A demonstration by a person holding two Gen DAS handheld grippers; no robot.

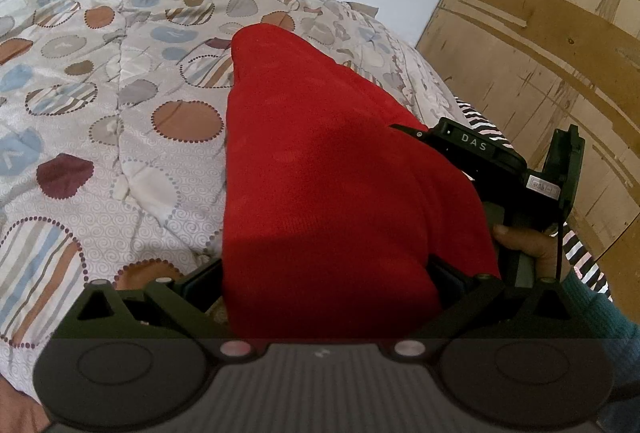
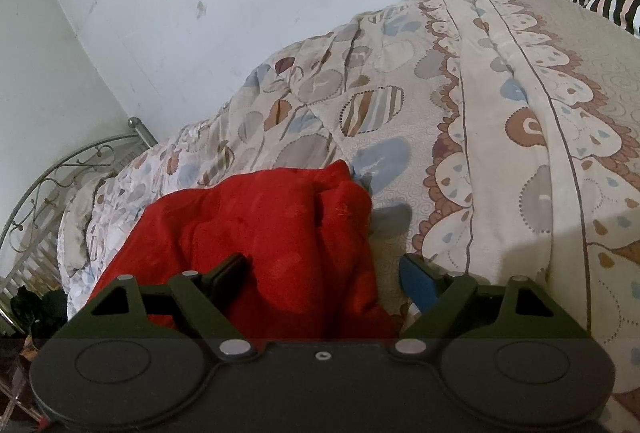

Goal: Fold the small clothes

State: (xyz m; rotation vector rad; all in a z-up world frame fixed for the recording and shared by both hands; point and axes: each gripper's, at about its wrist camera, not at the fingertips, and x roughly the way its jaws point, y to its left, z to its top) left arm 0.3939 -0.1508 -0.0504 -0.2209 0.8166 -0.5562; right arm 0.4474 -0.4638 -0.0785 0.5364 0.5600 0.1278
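A red knitted garment (image 1: 320, 169) lies bunched on the patterned quilt (image 1: 120, 81). In the left wrist view it drapes between my left gripper's (image 1: 324, 273) spread fingers and hides their tips. The right gripper's body (image 1: 500, 157) with a hand on it sits at the garment's right edge. In the right wrist view the red garment (image 2: 280, 233) lies between my right gripper's (image 2: 324, 269) wide-apart fingers; the left finger (image 2: 228, 273) rests on the cloth and the blue-padded right finger (image 2: 416, 281) is beside it on the quilt.
A pale wall (image 2: 200, 13) rises behind the bed. A metal bed frame (image 2: 60, 173) stands at the left. A striped black-and-white cloth (image 2: 600, 5) lies at the far right. Wooden boards (image 1: 540, 33) stand right of the bed.
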